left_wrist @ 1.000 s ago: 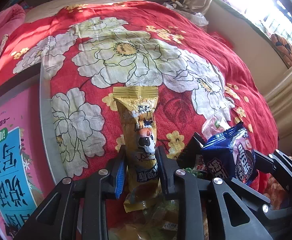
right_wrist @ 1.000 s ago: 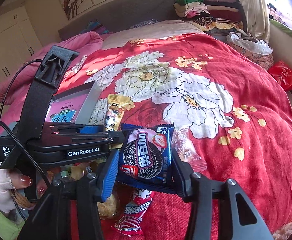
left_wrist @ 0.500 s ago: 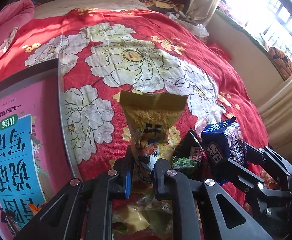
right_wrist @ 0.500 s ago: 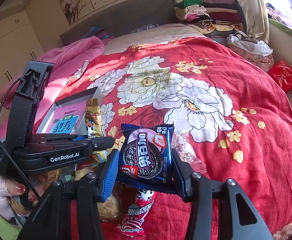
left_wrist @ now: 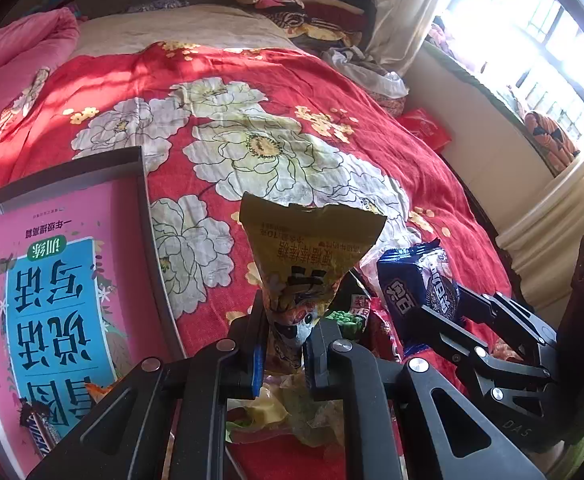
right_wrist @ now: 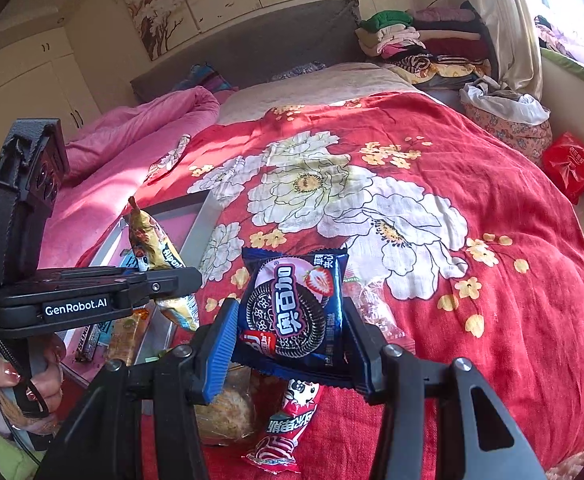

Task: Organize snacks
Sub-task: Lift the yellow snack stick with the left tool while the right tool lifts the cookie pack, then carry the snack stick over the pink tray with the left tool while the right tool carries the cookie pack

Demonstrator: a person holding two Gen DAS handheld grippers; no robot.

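My left gripper (left_wrist: 284, 336) is shut on a yellow snack packet (left_wrist: 307, 252) and holds it up above the red floral bedspread; the packet also shows in the right wrist view (right_wrist: 152, 248). My right gripper (right_wrist: 288, 320) is shut on a dark blue Oreo cookie packet (right_wrist: 292, 312), which also shows in the left wrist view (left_wrist: 415, 280). A grey tray (left_wrist: 148, 216) with a pink and blue book cover as its floor lies to the left, holding a small snack bar (left_wrist: 40, 432). Loose snacks lie below the grippers, among them a red packet (right_wrist: 288, 428).
The red floral bedspread (right_wrist: 491, 208) covers the bed. A pink quilt (right_wrist: 132, 132) lies at the far left. Folded clothes (right_wrist: 411, 40) are stacked at the head of the bed. A red bag (right_wrist: 571, 164) sits by the right wall under the window.
My left gripper has lifted the yellow packet off the bedspread and tilted upward, toward the tray side. My right gripper keeps holding the cookie packet almost still.
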